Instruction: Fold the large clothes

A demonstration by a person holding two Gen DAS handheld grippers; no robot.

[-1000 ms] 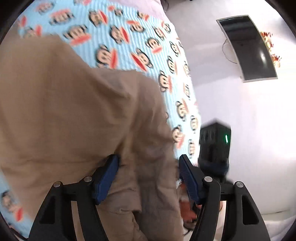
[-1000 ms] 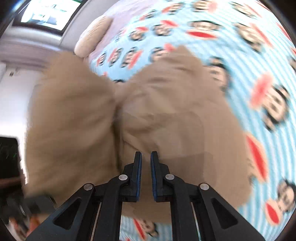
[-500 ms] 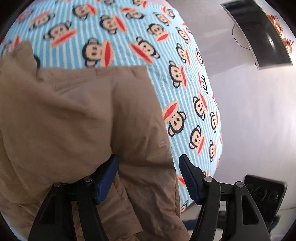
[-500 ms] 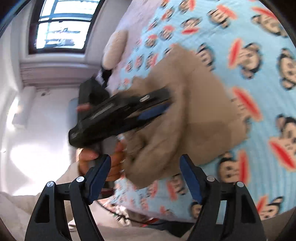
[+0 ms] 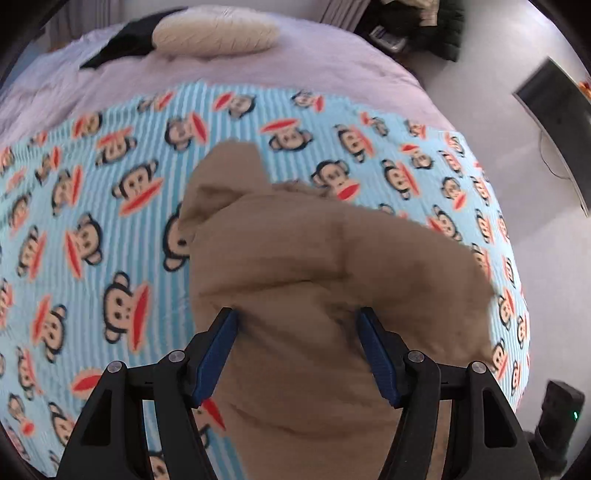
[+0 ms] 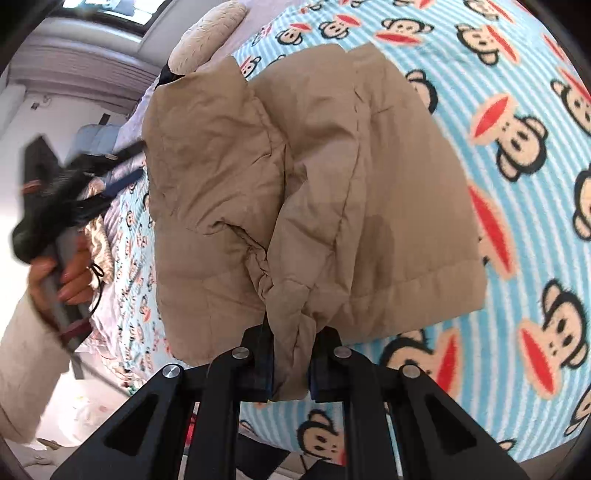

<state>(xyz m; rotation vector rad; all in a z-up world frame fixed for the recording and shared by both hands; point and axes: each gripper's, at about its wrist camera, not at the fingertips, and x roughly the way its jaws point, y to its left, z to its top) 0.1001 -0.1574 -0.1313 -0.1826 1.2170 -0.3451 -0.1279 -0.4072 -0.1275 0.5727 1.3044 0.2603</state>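
A tan puffy jacket lies folded in a bundle on a blue striped monkey-print blanket. My left gripper is open, its blue pads straddling the near part of the jacket. In the right wrist view the jacket shows as a thick folded stack. My right gripper is shut on a bunched fold at the jacket's near edge. The left gripper, held in a hand, shows blurred at the left of that view, apart from the jacket.
A cream pillow and a dark item lie on the lilac bedspread behind the blanket. A dark screen hangs on the white wall to the right. A window is beyond the bed.
My right gripper opened half a second ago and has now shut on the jacket's near fold. My left gripper has pulled back and up, open throughout; more of the bed shows.
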